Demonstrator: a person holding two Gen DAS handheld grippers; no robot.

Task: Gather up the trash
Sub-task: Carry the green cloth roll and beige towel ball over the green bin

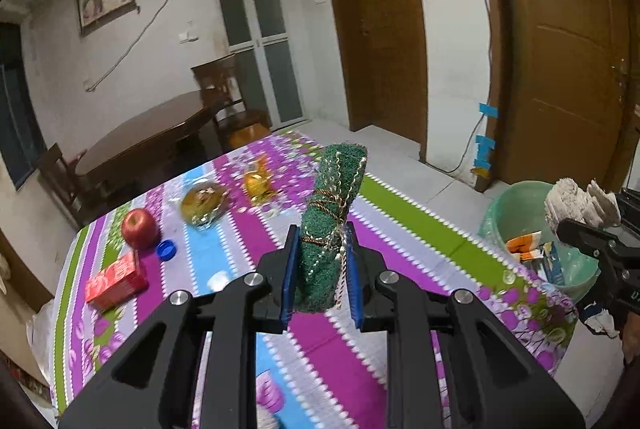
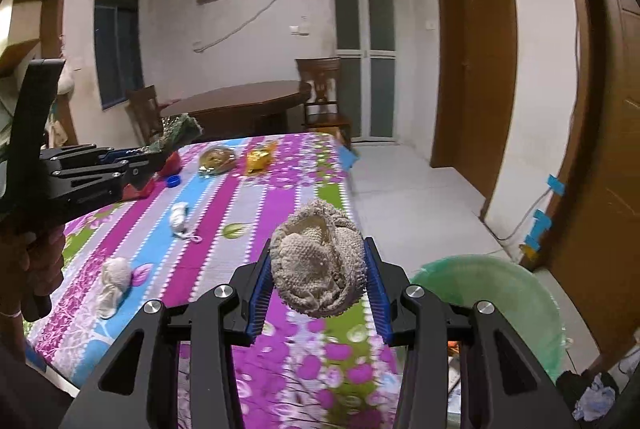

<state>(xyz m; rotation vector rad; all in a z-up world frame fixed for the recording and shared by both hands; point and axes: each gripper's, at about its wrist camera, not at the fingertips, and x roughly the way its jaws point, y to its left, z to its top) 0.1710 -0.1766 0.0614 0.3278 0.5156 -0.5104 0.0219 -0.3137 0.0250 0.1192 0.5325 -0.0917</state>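
My left gripper [image 1: 320,265] is shut on a rolled green scouring cloth [image 1: 330,225] tied with string and holds it above the flowered tablecloth [image 1: 224,249]. My right gripper [image 2: 318,293] is shut on a crumpled grey rag [image 2: 318,265], held near the table's right edge beside the green trash bin [image 2: 496,293]. In the left wrist view the bin [image 1: 516,205] stands on the floor to the right, with cartons inside, and the right gripper's rag [image 1: 580,205] hangs over it.
On the table lie an apple [image 1: 139,227], a red carton [image 1: 116,281], a blue bottle cap [image 1: 166,249], two clear wrappers [image 1: 202,205], and white wads [image 2: 178,219]. A wooden table and chairs stand behind. Brown doors are at right.
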